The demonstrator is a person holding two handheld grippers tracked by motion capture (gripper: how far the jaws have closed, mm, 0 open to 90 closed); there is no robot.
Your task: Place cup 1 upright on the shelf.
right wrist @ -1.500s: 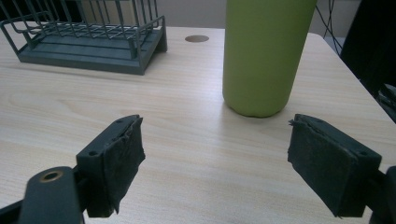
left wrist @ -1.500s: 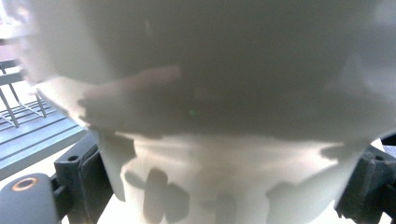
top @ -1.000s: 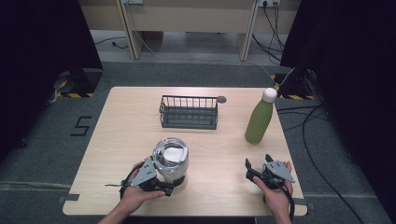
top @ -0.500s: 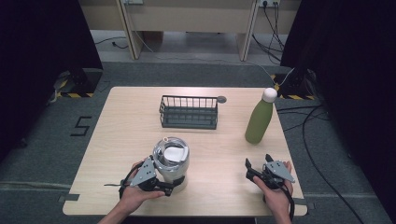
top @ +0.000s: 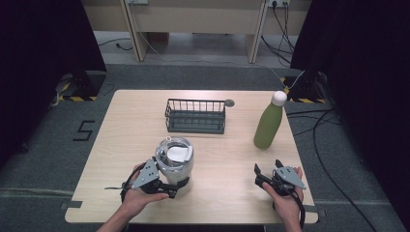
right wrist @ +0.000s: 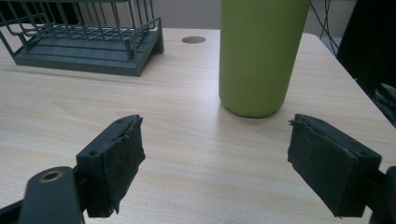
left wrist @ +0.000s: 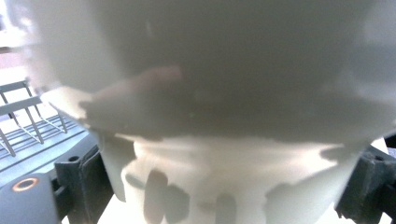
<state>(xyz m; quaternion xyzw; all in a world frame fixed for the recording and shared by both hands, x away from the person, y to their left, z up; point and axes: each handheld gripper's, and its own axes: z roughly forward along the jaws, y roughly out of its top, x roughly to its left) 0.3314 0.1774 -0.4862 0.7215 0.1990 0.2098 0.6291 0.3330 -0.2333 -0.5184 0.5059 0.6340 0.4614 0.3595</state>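
High view: we see the light wooden counter (top: pixel 125 145) with a dark wire basket (top: pixel 196 116) at the back centre, standing empty, and a small round grommet (top: pixel 229 103) just beside its far right corner. A green bottle (top: pixel 268 123) with a white cap stands upright right of the basket, well apart from it. Near the front left stands a shiny metal tumbler (top: pixel 175 159), upright, with something white inside it. The left claw (top: pixel 175 186) sits low against the tumbler's base, the left hand (top: pixel 140 198) behind it. The right claw (top: pixel 261 176) hovers at the front right, held in the right hand (top: pixel 285 203), short of the bottle with bare counter between them.

Left gripper view: the tumbler (left wrist: pixel 233 116) sits very close and blurred, its narrow lower part between the two black jaws. Both pads (left wrist: pixel 91 179) stand at its sides, so we read the left claw as clamped on the tumbler. A corner of the wire basket (left wrist: pixel 28 121) shows at left.

Right gripper view: the right claw (right wrist: pixel 215 163) stands apart with nothing between its jaws, just wood grain. The pads (right wrist: pixel 126 154) look frayed. The green bottle (right wrist: pixel 261 51) stands upright ahead, slightly right of centre, not touched. The basket (right wrist: pixel 88 42) is at upper left and the grommet (right wrist: pixel 193 39) lies between basket and bottle.
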